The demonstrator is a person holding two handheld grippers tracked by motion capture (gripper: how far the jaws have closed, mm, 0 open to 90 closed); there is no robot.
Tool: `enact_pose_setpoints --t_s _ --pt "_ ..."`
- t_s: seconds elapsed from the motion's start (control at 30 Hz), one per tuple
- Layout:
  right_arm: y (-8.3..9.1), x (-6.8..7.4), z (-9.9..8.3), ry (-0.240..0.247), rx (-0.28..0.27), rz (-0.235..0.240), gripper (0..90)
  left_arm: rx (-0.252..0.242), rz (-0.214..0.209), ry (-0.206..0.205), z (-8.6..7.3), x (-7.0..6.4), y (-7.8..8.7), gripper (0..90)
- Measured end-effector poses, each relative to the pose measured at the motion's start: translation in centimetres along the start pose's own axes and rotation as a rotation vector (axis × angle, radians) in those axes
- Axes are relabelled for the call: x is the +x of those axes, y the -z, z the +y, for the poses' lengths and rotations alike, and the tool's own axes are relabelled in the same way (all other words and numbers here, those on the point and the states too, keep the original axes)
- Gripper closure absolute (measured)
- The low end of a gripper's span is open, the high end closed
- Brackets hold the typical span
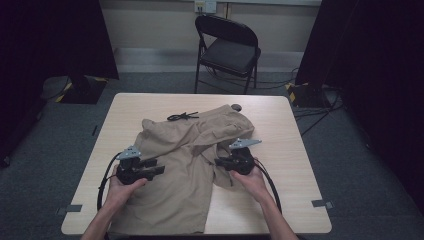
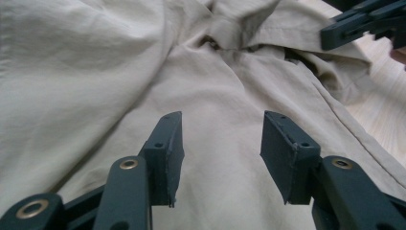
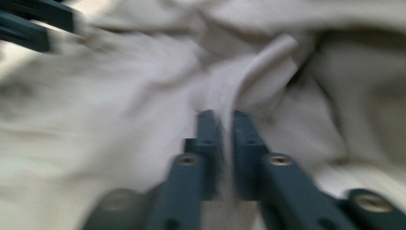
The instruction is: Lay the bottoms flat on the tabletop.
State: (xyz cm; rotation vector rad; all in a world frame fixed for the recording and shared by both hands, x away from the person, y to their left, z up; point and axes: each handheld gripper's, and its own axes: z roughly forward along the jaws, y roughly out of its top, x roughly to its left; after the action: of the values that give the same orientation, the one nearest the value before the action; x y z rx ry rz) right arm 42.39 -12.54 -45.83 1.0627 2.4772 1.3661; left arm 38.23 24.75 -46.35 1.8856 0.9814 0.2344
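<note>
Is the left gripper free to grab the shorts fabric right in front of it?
Probably yes: the left gripper is open, the beige shorts lie straight ahead, and nothing sits between.

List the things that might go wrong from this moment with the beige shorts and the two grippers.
1. The right gripper pinches only a thin fold of the beige shorts; a pull may slip it free.
2. The left gripper is open above the cloth, holding nothing, so the shorts may drag or bunch when the right side moves.
3. The black drawstring lies loose on the table and could snag.
</note>
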Motion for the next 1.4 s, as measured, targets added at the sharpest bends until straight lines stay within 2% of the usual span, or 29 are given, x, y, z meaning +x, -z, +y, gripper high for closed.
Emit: enact_pose_setpoints --t_s 0.03,0.07,0.2,0.33,0.4,0.5,0.63,0.73,0.83,0.9,1.03,1.1,1.2,1.27,1.4 --pt "0.0 0.0 0.0 0.0 0.0 0.0 88.0 0.0 0.0 0.0 0.0 0.0 0.0 49.9" --pt "-0.2 1.4 1.1 0.024 -0.02 0.04 89.0 -0.004 0.001 0.004 0.0 0.1 0.1 49.9" --pt "-1.1 4.1 3.1 0.054 -0.048 0.121 89.0 -0.025 0.018 0.02 0.0 0.7 1.0 49.9" --pt "-2.7 6.8 4.3 0.047 -0.074 0.217 88.8 -0.043 0.032 0.041 -0.1 1.4 1.7 49.9" --pt "-4.0 8.1 4.2 0.076 -0.04 0.227 88.1 -0.051 0.04 0.054 -0.2 1.8 2.1 49.9" --pt "-6.5 8.7 2.4 0.06 0.044 0.233 85.3 -0.058 0.047 0.064 -0.3 2.1 2.4 50.0" --pt "-8.7 8.6 -0.5 0.045 0.123 0.195 78.0 -0.056 0.04 0.064 -0.4 2.1 2.3 49.9" --pt "-8.3 8.1 -0.9 0.033 0.118 0.2 66.3 -0.048 0.032 0.061 -0.3 1.9 2.2 50.0" --pt "-6.9 7.7 0.1 0.055 0.081 0.192 61.0 -0.05 0.025 0.062 -0.3 1.7 2.2 50.0" --pt "-6.1 7.1 1.4 0.049 0.044 0.175 59.6 -0.048 0.023 0.06 -0.3 1.7 2.1 50.0" --pt "-6.1 6.3 4.7 0.051 -0.004 0.135 56.2 -0.036 0.025 0.057 -0.4 1.6 1.9 49.9" --pt "-7.2 6.0 6.8 0.054 -0.013 0.12 56.9 -0.032 0.021 0.053 -0.4 1.6 1.9 50.0" --pt "-9.7 5.4 8.3 0.033 0.014 0.1 58.1 -0.027 0.026 0.046 -0.5 1.6 1.8 50.0" --pt "-11.5 4.9 8.8 0.02 0.034 0.072 57.2 -0.026 0.022 0.047 -0.6 1.6 1.8 49.9" --pt "-14.4 3.9 8.7 -0.026 0.055 0.026 48.0 -0.013 0.019 0.043 -0.8 1.5 1.6 50.0"
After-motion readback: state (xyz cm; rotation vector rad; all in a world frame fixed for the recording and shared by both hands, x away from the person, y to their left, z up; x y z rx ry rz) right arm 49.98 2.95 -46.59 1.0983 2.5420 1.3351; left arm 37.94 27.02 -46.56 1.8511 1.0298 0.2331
